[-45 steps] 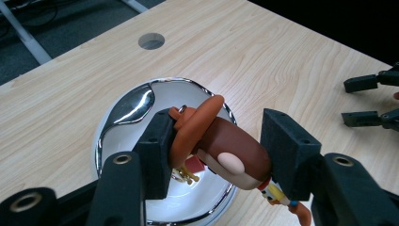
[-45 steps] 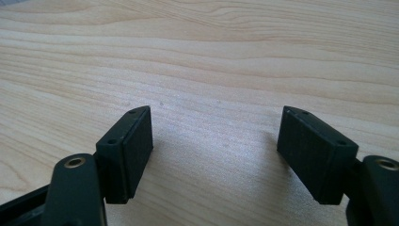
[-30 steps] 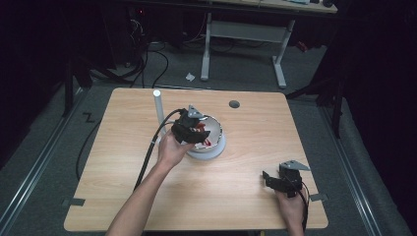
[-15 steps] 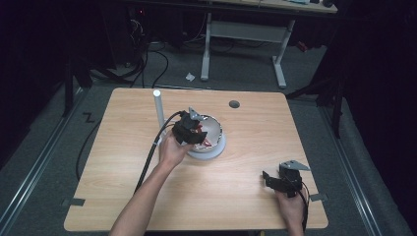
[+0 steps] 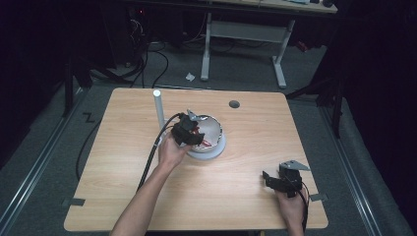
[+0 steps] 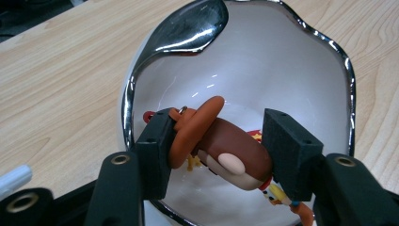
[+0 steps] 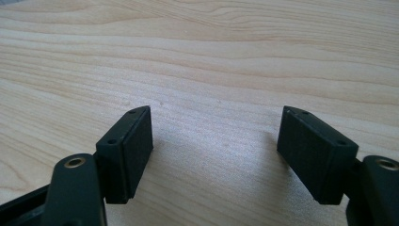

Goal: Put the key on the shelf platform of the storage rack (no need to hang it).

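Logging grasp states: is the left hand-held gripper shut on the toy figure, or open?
Shut on it: the left hand-held gripper has both jaws pressed against the toy figure over the white bowl.

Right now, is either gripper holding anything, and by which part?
Left gripper clamps a cowboy figurine across its hat and head, over the bowl. Right gripper holds nothing.

The tool [image 6: 216, 155] gripped a brown toy [image 6: 226, 146] over a white bowl [image 6: 282, 70]; a spoon [image 6: 188, 28] leaned on the rim at 11 o'clock, on the table [image 6: 56, 84].
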The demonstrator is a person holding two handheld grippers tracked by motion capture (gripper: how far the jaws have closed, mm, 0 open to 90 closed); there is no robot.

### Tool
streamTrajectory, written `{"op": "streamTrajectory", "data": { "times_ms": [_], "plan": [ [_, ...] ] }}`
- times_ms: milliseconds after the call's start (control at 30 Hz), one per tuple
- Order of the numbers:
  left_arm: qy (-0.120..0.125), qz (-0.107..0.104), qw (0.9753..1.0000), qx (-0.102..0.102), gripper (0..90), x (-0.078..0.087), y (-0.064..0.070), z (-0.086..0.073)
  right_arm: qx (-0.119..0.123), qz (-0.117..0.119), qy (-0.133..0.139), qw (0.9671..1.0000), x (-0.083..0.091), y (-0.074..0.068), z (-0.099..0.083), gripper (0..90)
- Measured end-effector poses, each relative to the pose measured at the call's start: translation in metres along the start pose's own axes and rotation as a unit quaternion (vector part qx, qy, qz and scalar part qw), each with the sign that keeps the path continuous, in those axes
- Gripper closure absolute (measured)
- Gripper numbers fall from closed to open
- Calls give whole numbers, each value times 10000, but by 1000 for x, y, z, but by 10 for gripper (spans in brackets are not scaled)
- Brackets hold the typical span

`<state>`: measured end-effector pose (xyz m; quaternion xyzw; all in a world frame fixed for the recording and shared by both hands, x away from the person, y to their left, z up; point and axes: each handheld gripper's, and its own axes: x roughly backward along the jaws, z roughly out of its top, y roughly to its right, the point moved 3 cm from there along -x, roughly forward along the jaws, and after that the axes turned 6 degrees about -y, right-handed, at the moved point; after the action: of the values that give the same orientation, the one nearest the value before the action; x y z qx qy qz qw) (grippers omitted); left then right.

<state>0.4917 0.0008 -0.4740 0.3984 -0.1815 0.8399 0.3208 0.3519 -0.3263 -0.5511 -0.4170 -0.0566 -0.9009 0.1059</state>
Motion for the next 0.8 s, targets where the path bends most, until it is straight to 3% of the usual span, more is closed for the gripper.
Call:
{"op": "streamTrajectory", "data": {
  "times_ms": [400, 800],
  "plan": [
    [138, -104, 9998, -65, 361, 9, 2, 1, -24, 6, -1, 10000, 0, 0, 0, 274],
    [488, -183, 9986, 82, 349, 40, -9, -6, -7, -4, -9, 10000, 0, 0, 0, 274]
  ]
}}
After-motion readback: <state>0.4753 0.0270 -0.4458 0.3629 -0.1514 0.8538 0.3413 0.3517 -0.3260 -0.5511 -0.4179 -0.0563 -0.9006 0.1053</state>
